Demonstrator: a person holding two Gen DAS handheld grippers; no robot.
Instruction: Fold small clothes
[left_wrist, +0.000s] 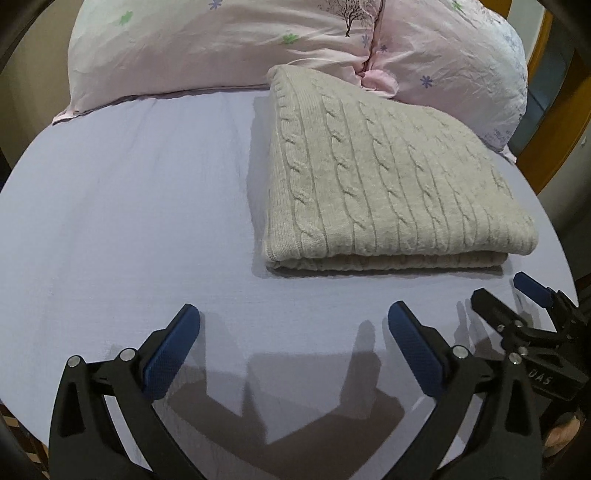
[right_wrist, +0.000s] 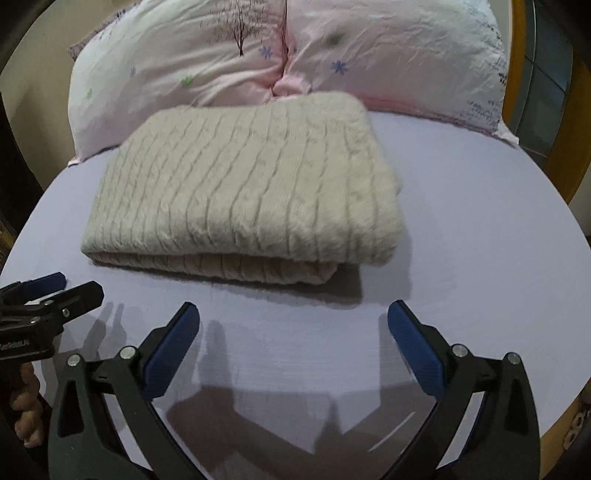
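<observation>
A beige cable-knit sweater (left_wrist: 388, 177) lies folded in a neat rectangle on the lavender bed sheet (left_wrist: 129, 221). It also shows in the right wrist view (right_wrist: 251, 184), slightly blurred. My left gripper (left_wrist: 293, 317) is open and empty, hovering over bare sheet just in front of the sweater's near left edge. My right gripper (right_wrist: 293, 317) is open and empty, in front of the sweater's near edge. The right gripper also shows in the left wrist view (left_wrist: 513, 291) at the right. The left gripper shows in the right wrist view (right_wrist: 70, 284) at the left.
A pink floral pillow (left_wrist: 258, 48) lies behind the sweater against the headboard side, also in the right wrist view (right_wrist: 295, 55). A wooden bed frame (left_wrist: 543, 122) runs along the right. The sheet (right_wrist: 480, 240) spreads around the sweater.
</observation>
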